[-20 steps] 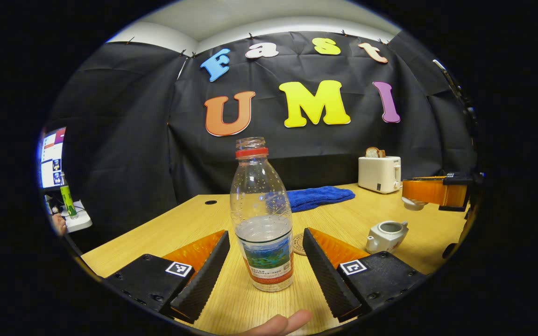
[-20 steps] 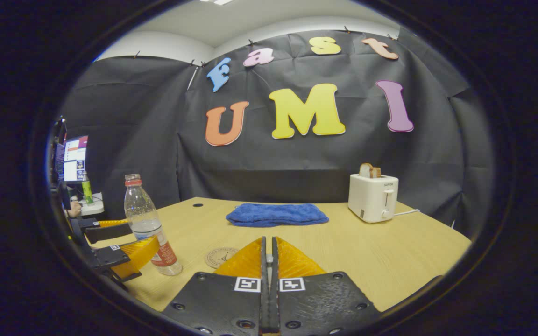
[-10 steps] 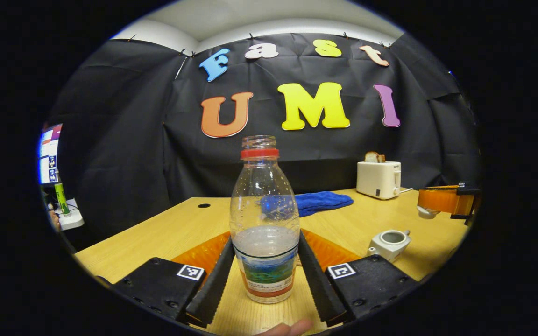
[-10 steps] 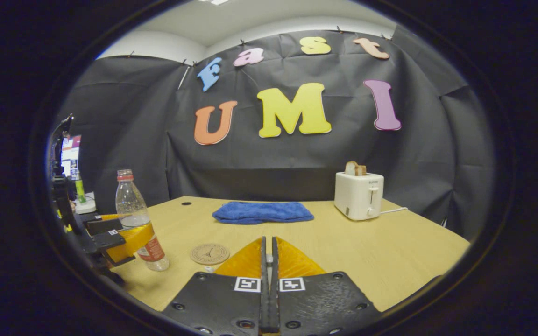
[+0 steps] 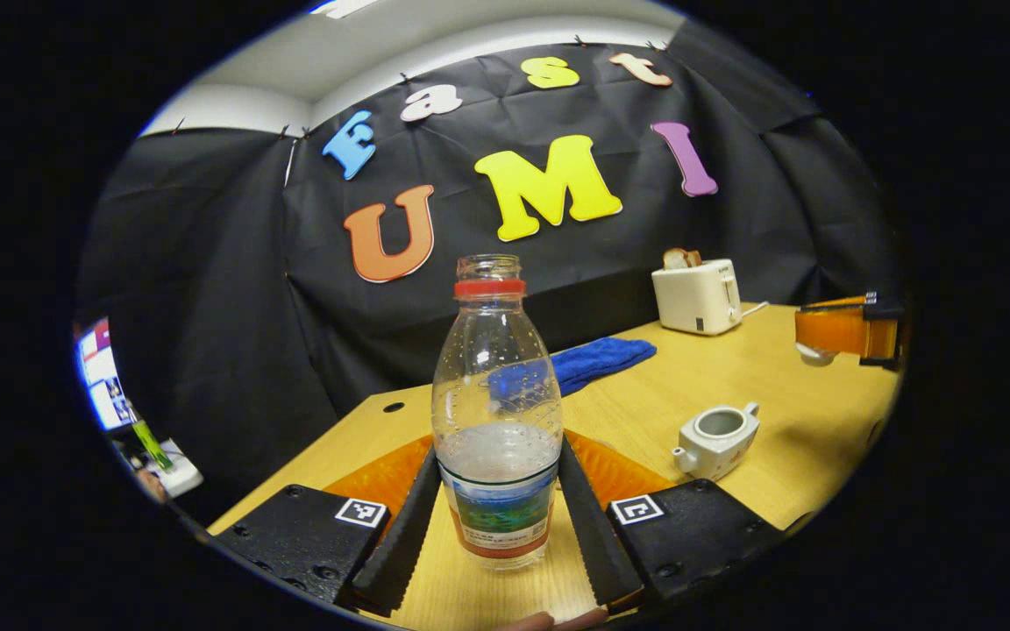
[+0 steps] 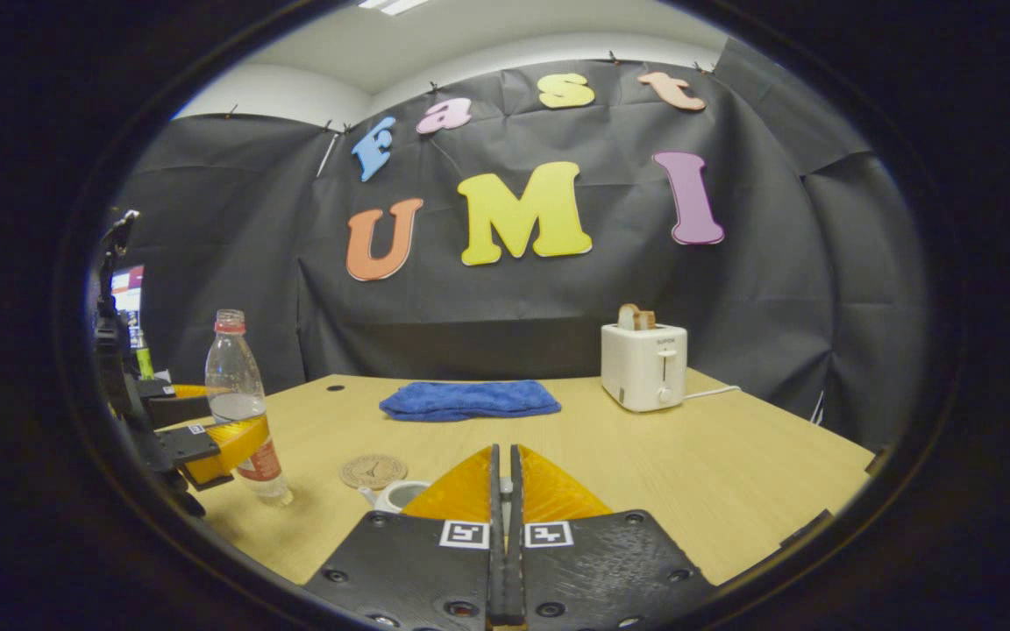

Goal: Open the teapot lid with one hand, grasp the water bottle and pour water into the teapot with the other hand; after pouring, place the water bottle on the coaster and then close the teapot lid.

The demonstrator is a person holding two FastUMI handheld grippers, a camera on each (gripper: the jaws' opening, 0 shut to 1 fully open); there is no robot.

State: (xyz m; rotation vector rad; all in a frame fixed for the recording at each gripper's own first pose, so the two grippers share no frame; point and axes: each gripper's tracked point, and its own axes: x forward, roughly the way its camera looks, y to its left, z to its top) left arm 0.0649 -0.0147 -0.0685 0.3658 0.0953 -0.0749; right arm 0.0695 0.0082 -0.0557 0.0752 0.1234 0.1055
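A clear water bottle (image 5: 496,412) with a red neck ring, no cap and some water in it stands in the centre of the left gripper view. My left gripper (image 5: 496,451) is shut on its labelled lower part, both fingers pressing its sides. The white teapot (image 5: 715,436) sits open on the table to the right. Beyond it hangs my right gripper (image 5: 847,329) with the white lid (image 5: 812,352) under its fingers. In the right gripper view the right gripper (image 6: 502,491) is shut on the lid's knob. The teapot's rim (image 6: 395,495) peeks out left of the fingers, with the round coaster (image 6: 373,471) behind it and the bottle (image 6: 238,403) in the left gripper (image 6: 207,434) farther left.
A blue towel (image 6: 468,400) lies at the back of the wooden table (image 6: 733,491). A white toaster (image 6: 643,364) with bread in it stands back right, its cord trailing right. A monitor (image 5: 106,386) and a small stand sit off the table's left side.
My left gripper went from open around the bottle to shut on it, and its view has since tilted. The right gripper has shifted, bringing the teapot's rim into its view.
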